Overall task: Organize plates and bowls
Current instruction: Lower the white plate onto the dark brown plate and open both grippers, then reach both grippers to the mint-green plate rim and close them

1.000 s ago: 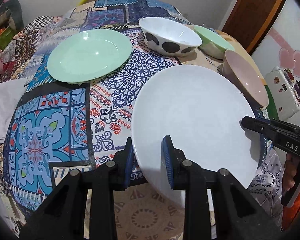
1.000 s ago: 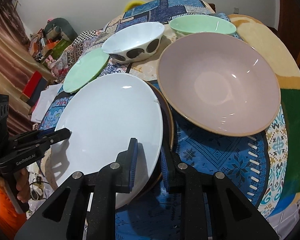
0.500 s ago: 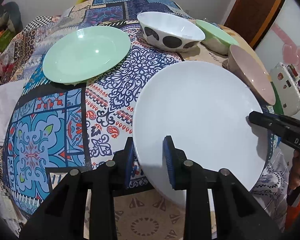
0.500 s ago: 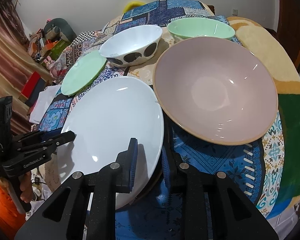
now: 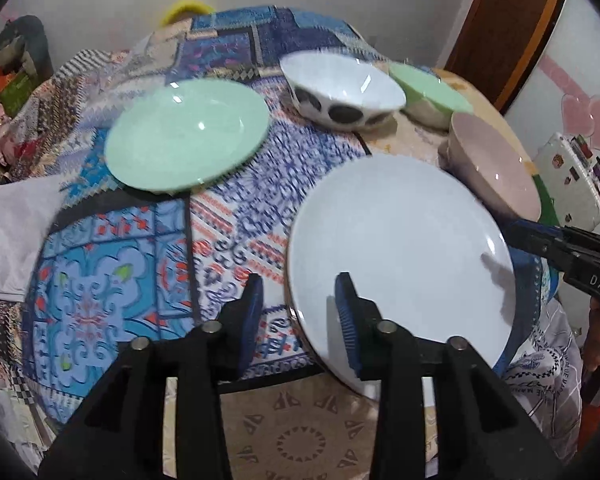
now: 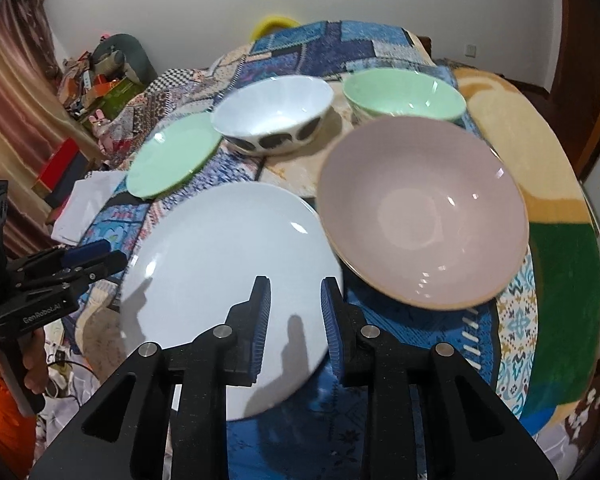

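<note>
Inspector: Status of the left gripper (image 5: 300, 316)?

Technician: Its jaws stood apart and had just been opening. The rim of the round white glossy plate (image 5: 400, 248) sat between them. A gap showed between the left pad and the rim, so no grip was applied.

Inspector: Status of the right gripper (image 6: 294, 320)?

Technician: Its jaws were also parted, more narrowly, and had just been opening. The opposite rim of the same white plate (image 6: 220, 264) lay between its blue ribbed fingers (image 6: 260, 320). Finger shadows fell on the plate surface. The pads did not appear to press on it.

Inspector: Location of the plate?

Technician: It lay at the near side of the patterned blue tablecloth (image 5: 120, 264), between the two grippers. In the left wrist view its near rim projected past the table edge. The large pink ceramic bowl with a tan rim (image 6: 420, 208) stood just beside it, on the right gripper's side.

Inspector: Remaining dishes?

Technician: The mint green round plate (image 5: 184, 140) rested flat farther back, well apart from the white plate. The white bowl with black spots (image 5: 340, 92) stood upright behind, and the mint green bowl (image 5: 432, 92) stood just beside it, behind the pink bowl. All bowls were empty.
</note>
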`<move>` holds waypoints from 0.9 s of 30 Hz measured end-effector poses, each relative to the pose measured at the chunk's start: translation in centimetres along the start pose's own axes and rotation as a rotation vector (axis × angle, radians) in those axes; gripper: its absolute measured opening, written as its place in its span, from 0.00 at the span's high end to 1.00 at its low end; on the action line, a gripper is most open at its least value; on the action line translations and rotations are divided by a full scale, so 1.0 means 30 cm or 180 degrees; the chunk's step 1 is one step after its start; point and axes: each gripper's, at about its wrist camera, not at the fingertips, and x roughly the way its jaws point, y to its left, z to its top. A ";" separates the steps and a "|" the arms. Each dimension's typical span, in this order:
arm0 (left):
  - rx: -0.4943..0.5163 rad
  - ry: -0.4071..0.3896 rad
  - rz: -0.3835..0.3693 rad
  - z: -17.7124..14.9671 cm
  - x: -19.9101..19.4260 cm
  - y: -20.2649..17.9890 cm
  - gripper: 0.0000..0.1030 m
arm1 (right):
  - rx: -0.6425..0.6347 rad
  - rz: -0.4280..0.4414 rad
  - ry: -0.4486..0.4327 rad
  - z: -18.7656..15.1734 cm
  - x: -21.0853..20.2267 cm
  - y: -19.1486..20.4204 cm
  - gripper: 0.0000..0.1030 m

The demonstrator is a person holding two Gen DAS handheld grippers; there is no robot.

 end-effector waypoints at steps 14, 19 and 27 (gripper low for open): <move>-0.0225 -0.0532 0.0341 0.098 -0.175 0.218 0.15 | -0.0254 0.0181 -0.0167 0.152 0.076 0.184 0.57; -0.0342 -0.0534 0.0423 0.153 -0.141 0.330 0.14 | -0.0308 0.0240 -0.0088 0.205 0.160 0.243 0.53; -0.0381 -0.0362 0.0475 0.224 0.003 0.476 0.14 | -0.0375 0.0238 0.0132 0.289 0.322 0.316 0.53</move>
